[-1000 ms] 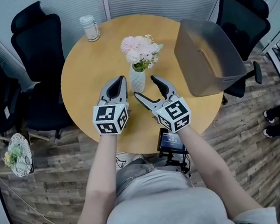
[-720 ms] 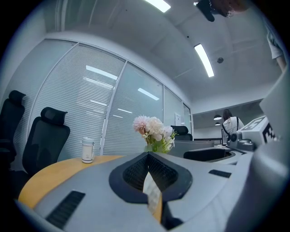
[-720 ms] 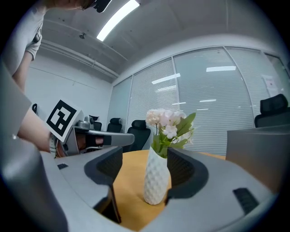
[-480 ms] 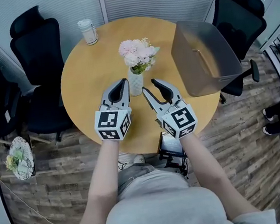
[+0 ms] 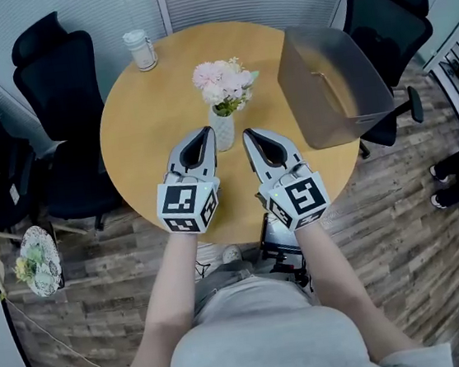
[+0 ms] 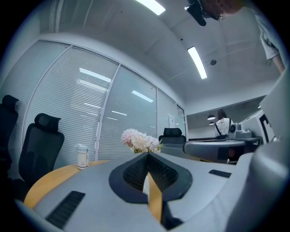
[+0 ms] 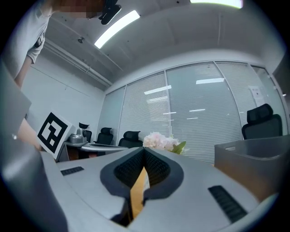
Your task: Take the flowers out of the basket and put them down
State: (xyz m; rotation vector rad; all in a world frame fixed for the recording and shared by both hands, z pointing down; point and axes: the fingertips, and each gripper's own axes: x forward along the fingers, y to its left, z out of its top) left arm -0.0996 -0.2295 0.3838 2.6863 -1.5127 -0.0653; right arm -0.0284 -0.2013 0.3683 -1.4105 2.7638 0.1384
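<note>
Pink and white flowers (image 5: pixel 224 84) stand in a small white vase (image 5: pixel 223 129) near the middle of the round wooden table (image 5: pixel 143 123). The grey basket (image 5: pixel 319 105) sits tilted at the table's right edge, and no flowers show inside it. My left gripper (image 5: pixel 205 130) hovers just left of the vase, shut and empty. On the vase's right, my right gripper (image 5: pixel 248 134) is also shut with nothing in it. The flowers (image 6: pixel 140 141) rise beyond the closed left gripper (image 6: pixel 147 156). The right gripper view shows the flowers (image 7: pixel 159 141) past the right gripper (image 7: pixel 144 152), with the basket (image 7: pixel 253 158) to the right.
A white lidded cup (image 5: pixel 141 50) stands at the table's far left edge. Black office chairs (image 5: pixel 58 75) (image 5: pixel 383 10) flank the table. A small woven holder with greenery (image 5: pixel 35 259) lies on the wood floor at the left. A dark device (image 5: pixel 281 232) sits under the near table edge.
The right gripper's jaws went from wide open to shut, with nothing between them. The left gripper stayed shut, and both grippers hold about the same place beside the vase.
</note>
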